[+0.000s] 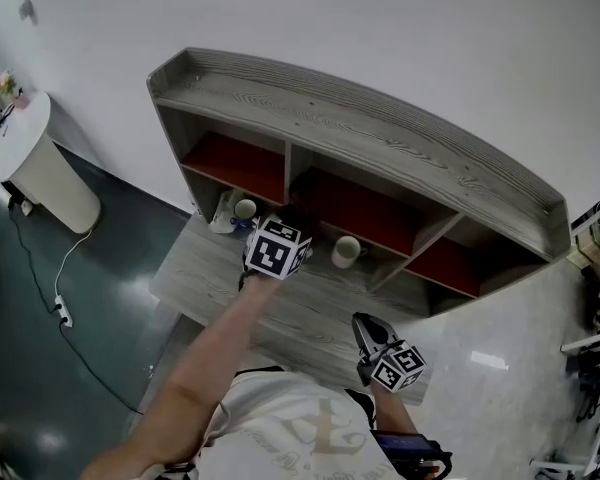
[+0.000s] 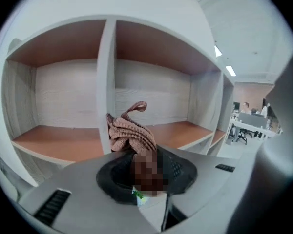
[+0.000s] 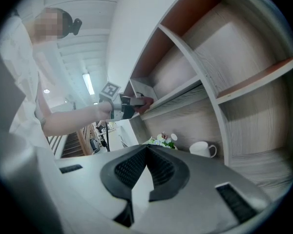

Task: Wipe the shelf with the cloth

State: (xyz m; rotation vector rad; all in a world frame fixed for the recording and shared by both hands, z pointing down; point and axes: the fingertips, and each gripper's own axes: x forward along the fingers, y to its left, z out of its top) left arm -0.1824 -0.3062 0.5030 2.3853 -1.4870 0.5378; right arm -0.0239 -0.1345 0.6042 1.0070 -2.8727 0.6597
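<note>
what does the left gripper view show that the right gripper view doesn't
Only the left gripper view: the left gripper seen from behind, jaws shut on the bunched pink-brown cloth, and office desks far off at the right.
Only the right gripper view: the right gripper, shut and empty, a white mug, flowers and the person's outstretched forearm.
Both: the wood-grain shelf with orange-brown boards. The cloth also shows in the right gripper view, small and reddish at the left gripper's tip.
</note>
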